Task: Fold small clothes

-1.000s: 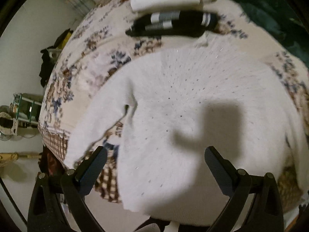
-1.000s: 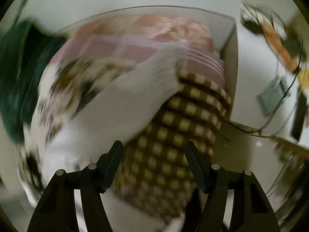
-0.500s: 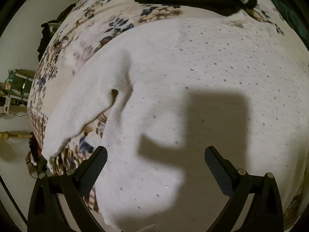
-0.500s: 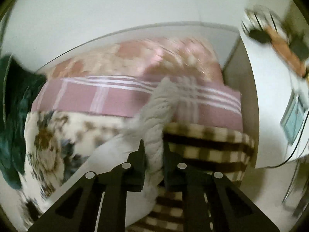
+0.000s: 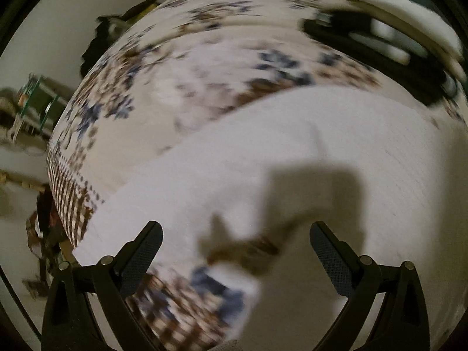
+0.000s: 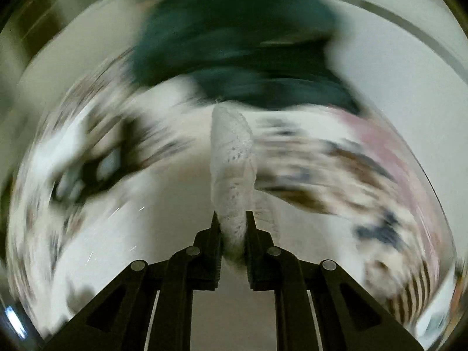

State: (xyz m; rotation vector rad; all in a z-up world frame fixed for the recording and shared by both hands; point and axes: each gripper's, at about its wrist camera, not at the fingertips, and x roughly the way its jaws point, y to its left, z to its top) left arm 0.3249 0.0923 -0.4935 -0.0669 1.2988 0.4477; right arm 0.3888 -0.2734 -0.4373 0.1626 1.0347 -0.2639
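Jaws of the right gripper (image 6: 232, 234) are pressed together on a bunched white knit cuff of the soft white knitted sweater (image 5: 307, 158), which rises as a thick roll between them. Those of the left gripper (image 5: 235, 244) stand wide apart, holding nothing, just above the sweater's body and sleeve. That garment lies spread on the floral patterned bedspread (image 5: 190, 67), near a folded black striped garment (image 5: 374, 46) at the far edge. Both views are smeared by motion.

Knit like this looks light, limp and stretchy; it will likely sag and drag rather than hold a crease. Ribbed cuff or hem edges seem the firmest places to pinch, taking a full fold of cloth.
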